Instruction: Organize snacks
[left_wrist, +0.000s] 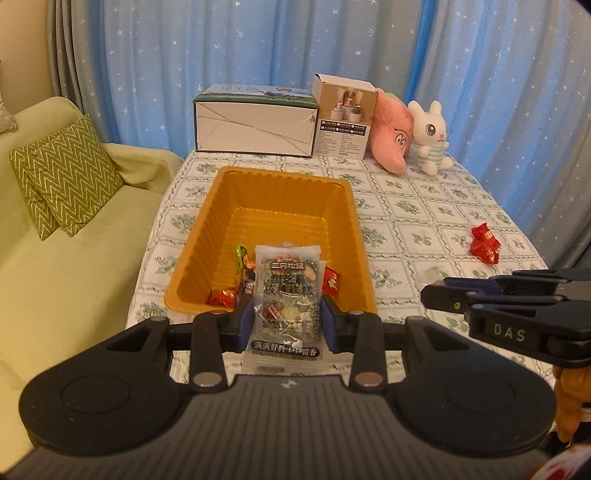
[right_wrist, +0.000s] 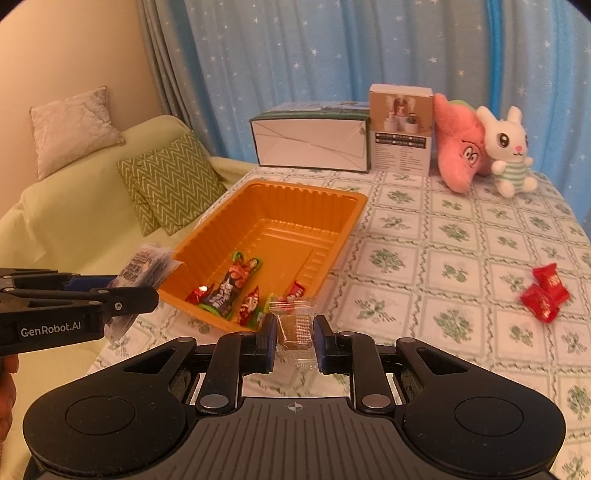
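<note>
Left gripper (left_wrist: 288, 314) pinches a grey packet (left_wrist: 286, 295) at the near rim of the orange tray (left_wrist: 221, 206) on the table (left_wrist: 424, 206). Right gripper (right_wrist: 294, 332) pinches a small clear-wrapped sweet (right_wrist: 293, 325) nearby. Best to carry both over the tray's middle before releasing; red sweets (right_wrist: 545, 295) remain outside

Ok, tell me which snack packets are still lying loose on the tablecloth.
The red packets on the right of the tablecloth; the others lie in the orange tray or sit in the grippers.
</note>
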